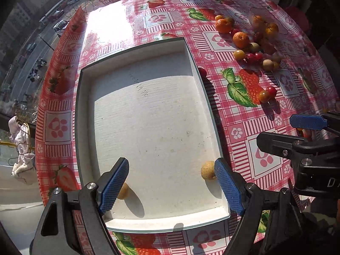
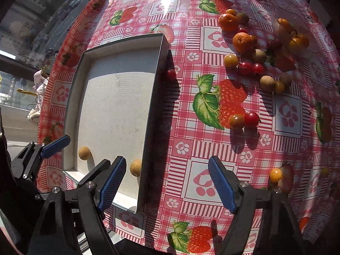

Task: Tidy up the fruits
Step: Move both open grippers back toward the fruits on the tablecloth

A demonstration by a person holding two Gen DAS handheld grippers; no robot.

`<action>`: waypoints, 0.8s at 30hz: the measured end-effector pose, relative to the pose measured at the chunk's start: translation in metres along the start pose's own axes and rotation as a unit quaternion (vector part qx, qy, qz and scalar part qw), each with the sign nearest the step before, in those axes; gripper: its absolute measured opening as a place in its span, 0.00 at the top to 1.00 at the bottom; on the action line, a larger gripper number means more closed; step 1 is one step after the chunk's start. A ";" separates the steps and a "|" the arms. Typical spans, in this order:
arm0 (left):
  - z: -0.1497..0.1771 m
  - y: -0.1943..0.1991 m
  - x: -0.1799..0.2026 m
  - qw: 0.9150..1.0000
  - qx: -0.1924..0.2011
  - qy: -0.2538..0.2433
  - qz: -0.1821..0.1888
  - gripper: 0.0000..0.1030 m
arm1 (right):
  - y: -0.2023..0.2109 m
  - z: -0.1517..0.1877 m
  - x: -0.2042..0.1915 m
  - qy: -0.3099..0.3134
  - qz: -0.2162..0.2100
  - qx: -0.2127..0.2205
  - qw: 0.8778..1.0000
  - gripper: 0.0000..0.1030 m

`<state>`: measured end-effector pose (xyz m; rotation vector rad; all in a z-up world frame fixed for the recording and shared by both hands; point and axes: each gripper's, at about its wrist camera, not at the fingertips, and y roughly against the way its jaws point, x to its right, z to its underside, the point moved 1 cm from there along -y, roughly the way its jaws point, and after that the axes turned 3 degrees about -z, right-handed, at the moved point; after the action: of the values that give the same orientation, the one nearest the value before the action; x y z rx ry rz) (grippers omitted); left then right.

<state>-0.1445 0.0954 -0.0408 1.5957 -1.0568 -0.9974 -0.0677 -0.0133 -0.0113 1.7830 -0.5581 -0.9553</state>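
Observation:
A shallow white tray (image 1: 136, 55) lies on the table; it also shows in the right wrist view (image 2: 89, 53). Two tan longans lie in its near end (image 1: 208, 170) (image 1: 123, 191), also seen from the right wrist (image 2: 135, 167) (image 2: 84, 153). My left gripper (image 1: 171, 186) is open and empty above the tray's near end, between the two longans. My right gripper (image 2: 165, 186) is open and empty over the tablecloth just right of the tray. A heap of oranges (image 2: 242, 40), cherry tomatoes (image 2: 250, 68) and longans (image 2: 267, 83) lies far right.
Two cherry tomatoes (image 2: 244, 120) lie mid-table, one red tomato (image 2: 171, 74) sits against the tray's right wall, and a yellow fruit (image 2: 275, 174) lies near right. A clear plastic bag (image 2: 297, 21) covers part of the heap. The table's left edge drops to a window.

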 end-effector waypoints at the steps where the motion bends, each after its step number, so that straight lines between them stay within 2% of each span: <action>1: -0.006 0.003 0.006 1.000 0.003 -0.008 0.003 0.19 | 0.003 0.004 0.012 -0.012 0.005 0.002 1.000 0.20; 6: -0.029 0.018 0.032 0.999 0.015 -0.040 0.021 0.19 | 0.012 0.027 0.069 -0.074 0.029 0.004 0.997 0.20; 12: -0.049 0.013 0.071 0.997 0.016 -0.065 0.031 0.19 | 0.012 0.050 0.122 -0.127 0.052 -0.005 0.991 0.20; 17: -0.065 -0.006 0.092 0.997 0.005 -0.070 0.032 0.19 | 0.012 0.060 0.143 -0.129 0.063 -0.005 0.990 0.20; 24: -0.082 -0.036 0.108 0.996 -0.006 -0.078 0.031 0.19 | 0.006 0.061 0.150 -0.103 0.068 -0.004 0.992 0.20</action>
<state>-0.0289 0.0214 -0.0701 1.4837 -1.1973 -1.0986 -0.0294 -0.1593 -0.0708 1.6274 -0.7936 -1.0505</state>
